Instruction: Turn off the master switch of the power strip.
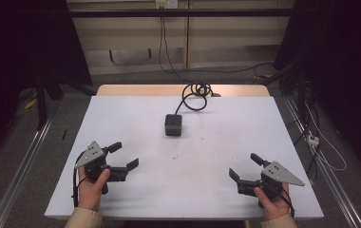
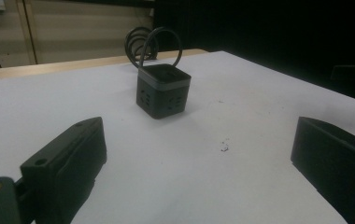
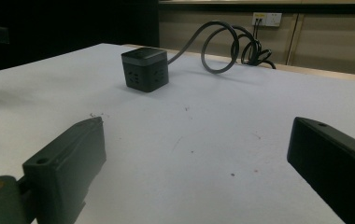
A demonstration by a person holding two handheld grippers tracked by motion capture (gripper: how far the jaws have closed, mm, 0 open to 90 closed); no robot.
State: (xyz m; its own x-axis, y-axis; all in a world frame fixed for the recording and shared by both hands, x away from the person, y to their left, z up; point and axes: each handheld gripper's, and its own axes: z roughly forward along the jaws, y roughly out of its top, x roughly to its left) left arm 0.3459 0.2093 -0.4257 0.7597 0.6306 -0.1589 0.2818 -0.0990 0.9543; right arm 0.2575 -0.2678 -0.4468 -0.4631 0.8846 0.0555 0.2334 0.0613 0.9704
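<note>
Black grippers are held at the near edge of the white table, one in each hand. The left gripper is gripped by the left hand at the near left. Its jaws are spread wide apart and nothing is held between them. The right gripper is gripped by the right hand at the near right. Its jaws are spread wide too, and nothing is held there. Both grippers are turned toward the middle of the table.

Small dark specks are seen on the white top past the jaws.

Farther off, a dark cube with plug holes is set flat on the table, well apart from both grippers. It is seen between the jaws in both gripper views. A black cord is joined to the cube and is coiled in loops near the far edge. Behind the table, a wall socket is seen on the wall.
</note>
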